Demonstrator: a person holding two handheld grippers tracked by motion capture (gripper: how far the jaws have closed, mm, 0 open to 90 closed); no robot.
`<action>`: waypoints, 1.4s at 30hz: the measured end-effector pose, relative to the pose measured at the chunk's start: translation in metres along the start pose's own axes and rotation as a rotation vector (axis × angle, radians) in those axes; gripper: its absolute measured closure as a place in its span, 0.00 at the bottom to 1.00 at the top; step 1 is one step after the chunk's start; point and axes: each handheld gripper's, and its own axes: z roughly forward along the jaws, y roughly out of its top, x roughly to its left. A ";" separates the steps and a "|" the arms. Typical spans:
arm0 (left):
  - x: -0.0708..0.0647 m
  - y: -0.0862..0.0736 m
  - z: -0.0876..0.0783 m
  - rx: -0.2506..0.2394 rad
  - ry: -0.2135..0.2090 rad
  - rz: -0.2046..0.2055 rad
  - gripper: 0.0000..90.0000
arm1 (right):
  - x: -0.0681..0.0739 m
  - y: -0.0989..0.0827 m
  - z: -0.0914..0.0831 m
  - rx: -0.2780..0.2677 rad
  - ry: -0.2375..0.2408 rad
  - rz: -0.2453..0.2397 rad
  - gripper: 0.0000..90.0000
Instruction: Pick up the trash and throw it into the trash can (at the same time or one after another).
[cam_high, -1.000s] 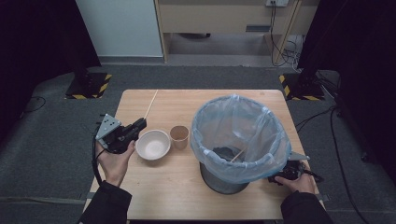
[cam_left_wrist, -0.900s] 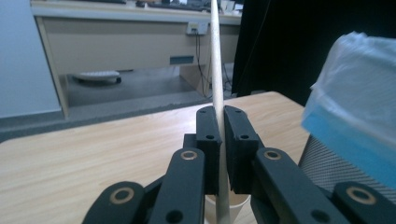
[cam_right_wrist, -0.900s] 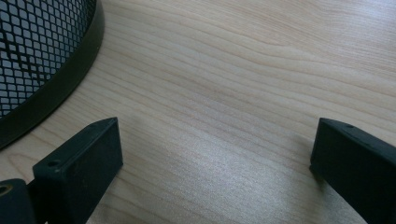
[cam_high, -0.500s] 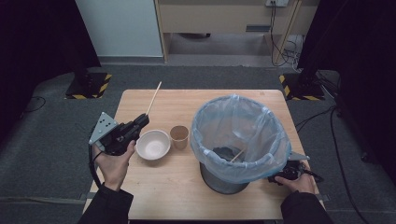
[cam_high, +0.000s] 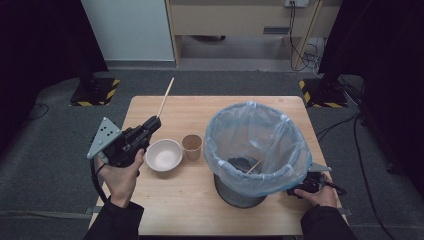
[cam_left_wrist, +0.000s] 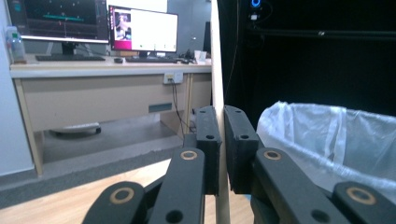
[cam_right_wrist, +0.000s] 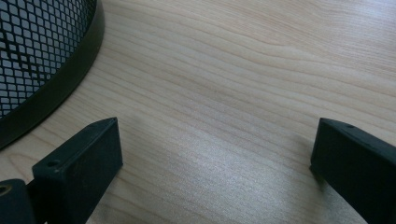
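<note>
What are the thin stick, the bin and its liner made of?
The stick looks like pale bare wood, matt and straight, perhaps a chopstick. The bin appears to be black metal mesh, judging by its diamond holes. Its liner seems thin translucent bluish plastic, crinkled and glossy.

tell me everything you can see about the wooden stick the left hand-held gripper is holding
The wooden stick is a thin, straight, pale rod that looks like bare light wood, a chopstick or skewer by its shape. The left hand-held gripper is shut on it, the black pads pressing it from both sides, partway along its length. In the high view its free end slants up and away past the table's far edge. It hangs in the air, touching only the pads.
</note>
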 end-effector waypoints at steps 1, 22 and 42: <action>0.000 0.000 0.000 0.000 0.000 0.000 0.94 | 0.000 0.000 0.000 0.000 0.000 0.000 0.03; -0.033 0.031 0.023 -0.058 -0.082 0.039 0.94 | 0.000 0.000 0.000 0.000 0.000 0.000 0.03; -0.070 0.046 0.049 -0.077 -0.174 0.061 0.94 | 0.000 0.000 0.000 0.000 0.000 0.000 0.03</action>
